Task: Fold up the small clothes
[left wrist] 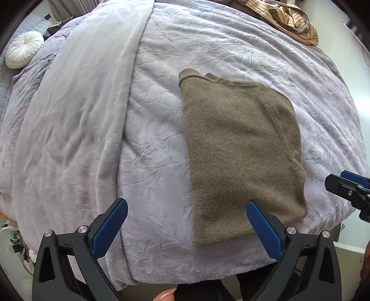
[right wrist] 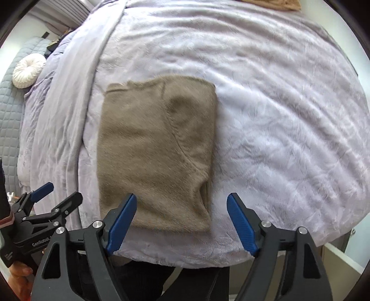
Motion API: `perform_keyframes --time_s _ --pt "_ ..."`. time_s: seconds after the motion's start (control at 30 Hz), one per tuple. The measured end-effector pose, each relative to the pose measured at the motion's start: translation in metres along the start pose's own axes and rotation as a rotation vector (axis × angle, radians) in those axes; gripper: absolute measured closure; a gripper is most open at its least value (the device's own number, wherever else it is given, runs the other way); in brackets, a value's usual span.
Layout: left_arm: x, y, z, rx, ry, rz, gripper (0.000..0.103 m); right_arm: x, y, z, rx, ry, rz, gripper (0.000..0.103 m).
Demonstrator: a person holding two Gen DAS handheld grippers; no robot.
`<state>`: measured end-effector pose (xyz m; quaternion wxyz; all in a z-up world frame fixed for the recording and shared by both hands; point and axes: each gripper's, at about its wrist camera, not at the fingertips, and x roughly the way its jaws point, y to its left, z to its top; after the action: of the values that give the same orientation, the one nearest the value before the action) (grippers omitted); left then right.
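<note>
A bed (left wrist: 161,58) covered with a pale lilac embossed blanket (right wrist: 277,115) fills both views; a plain fold of the same blanket runs along its left side. A round white pleated cushion (left wrist: 24,49) rests near the far left corner of the bed, against a grey quilted surface (right wrist: 11,111). A striped tan garment (left wrist: 289,18) lies bunched at the far right edge of the bed. The folded olive-brown knit sweater (right wrist: 157,152) lies flat on the blanket near the front edge of the bed, forming a rough rectangle with a ribbed hem showing at its far left corner and a seam line running diagonally across its top layer. The left hand-held gripper (left wrist: 186,228) hovers above the front edge of the bed with its blue-padded fingers spread wide apart, holding nothing. The right hand-held gripper (right wrist: 181,223) hovers over the near edge of the sweater, fingers likewise spread apart and holding nothing. Neither gripper touches the fabric.
</note>
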<state>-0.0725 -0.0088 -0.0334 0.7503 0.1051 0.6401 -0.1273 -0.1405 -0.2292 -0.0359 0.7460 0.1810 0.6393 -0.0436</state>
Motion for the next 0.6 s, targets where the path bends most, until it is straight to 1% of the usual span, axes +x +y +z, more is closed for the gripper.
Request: perform_keyframes --time_s 0.07,0.1,0.13,0.2,0.4,0.6 --pt "-0.005 0.001 0.002 -0.018 -0.014 -0.001 0.000 -0.005 0.006 0.003 -0.018 -0.021 -0.035 0.016" --pt "-0.006 0.001 0.002 -0.024 -0.014 -0.005 0.000 -0.006 0.008 0.005 -0.022 -0.026 -0.051 0.009" --pt "-0.007 0.001 0.003 -0.031 -0.015 -0.005 0.000 -0.007 0.009 0.006 -0.021 -0.032 -0.065 0.009" --pt "-0.010 0.001 0.005 -0.040 -0.019 0.005 0.000 -0.009 0.009 0.009 -0.006 -0.036 -0.063 0.009" --pt "-0.021 -0.006 0.010 -0.015 -0.034 0.053 0.000 -0.014 0.009 0.015 0.026 -0.005 -0.063 0.009" --pt "-0.022 -0.003 0.016 -0.050 -0.018 0.048 0.000 -0.013 0.012 0.016 0.020 0.004 -0.088 0.009"
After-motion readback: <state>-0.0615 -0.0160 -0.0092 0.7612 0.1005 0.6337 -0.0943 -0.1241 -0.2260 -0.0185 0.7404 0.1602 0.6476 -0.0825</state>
